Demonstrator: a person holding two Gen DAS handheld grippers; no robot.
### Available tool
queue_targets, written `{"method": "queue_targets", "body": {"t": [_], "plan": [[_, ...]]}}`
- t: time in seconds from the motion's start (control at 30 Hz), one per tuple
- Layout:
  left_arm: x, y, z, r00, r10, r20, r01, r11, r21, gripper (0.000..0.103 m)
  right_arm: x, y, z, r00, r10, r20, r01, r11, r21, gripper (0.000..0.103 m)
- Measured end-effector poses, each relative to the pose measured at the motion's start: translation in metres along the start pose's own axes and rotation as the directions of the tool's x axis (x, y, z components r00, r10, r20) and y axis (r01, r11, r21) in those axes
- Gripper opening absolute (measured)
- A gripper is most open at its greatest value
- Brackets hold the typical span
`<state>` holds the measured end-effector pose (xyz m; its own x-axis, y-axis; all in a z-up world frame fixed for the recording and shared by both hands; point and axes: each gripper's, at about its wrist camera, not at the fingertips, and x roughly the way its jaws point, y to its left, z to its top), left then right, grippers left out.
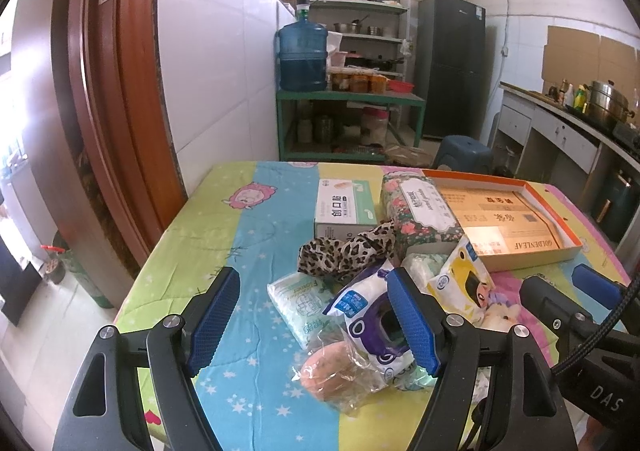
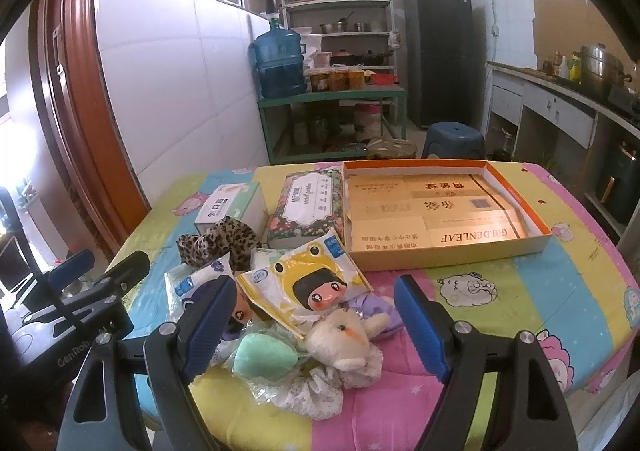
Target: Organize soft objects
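Here both tools stand with jaws wide apart and nothing between them: the left gripper [image 1: 316, 323] hovers over a clear-wrapped bun [image 1: 334, 373] near the table's [image 2: 540, 291] front edge, the right gripper [image 2: 316, 325] over a white plush toy [image 2: 344, 339]. The soft things lie heaped mid-table: a leopard-print scrunchie [image 2: 218, 241], a yellow cartoon packet [image 2: 312, 283], a green sponge [image 2: 262, 359]. The open cardboard tray [image 2: 536, 241] sits toward the far right corner.
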<state>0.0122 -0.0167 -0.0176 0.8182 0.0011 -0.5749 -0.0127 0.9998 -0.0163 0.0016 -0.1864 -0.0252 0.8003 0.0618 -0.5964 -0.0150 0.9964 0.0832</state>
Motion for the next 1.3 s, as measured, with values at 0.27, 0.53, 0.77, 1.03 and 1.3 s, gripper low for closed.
{"method": "queue_targets", "body": {"t": [0.27,0.53,0.77,1.03,1.3], "plan": [[0.002,0.0,-0.001,1.0,-0.002,-0.008,0.002,1.0,-0.007,0.078,0.004,0.001,-0.002,1.0,0.021,-0.017,-0.021,1.0,0.005,0.08],[0.003,0.001,-0.002,1.0,-0.003,-0.011,0.003,1.0,-0.011,0.078,0.006,0.0,-0.003,0.999,0.031,-0.023,-0.03,0.999,0.012,0.081],[0.006,0.003,-0.005,1.0,-0.003,-0.009,0.003,1.0,-0.012,0.078,0.006,0.0,-0.003,0.999,0.033,-0.023,-0.033,0.999,0.011,0.08],[0.007,0.003,-0.006,1.0,-0.006,-0.013,0.006,1.0,-0.011,0.078,0.006,0.0,-0.004,0.999,0.035,-0.025,-0.035,0.999,0.011,0.081],[0.016,0.008,-0.015,0.997,-0.058,-0.046,0.058,0.998,-0.014,0.078,0.013,-0.003,-0.01,0.998,0.048,-0.051,-0.048,0.999,-0.004,0.081]]}}
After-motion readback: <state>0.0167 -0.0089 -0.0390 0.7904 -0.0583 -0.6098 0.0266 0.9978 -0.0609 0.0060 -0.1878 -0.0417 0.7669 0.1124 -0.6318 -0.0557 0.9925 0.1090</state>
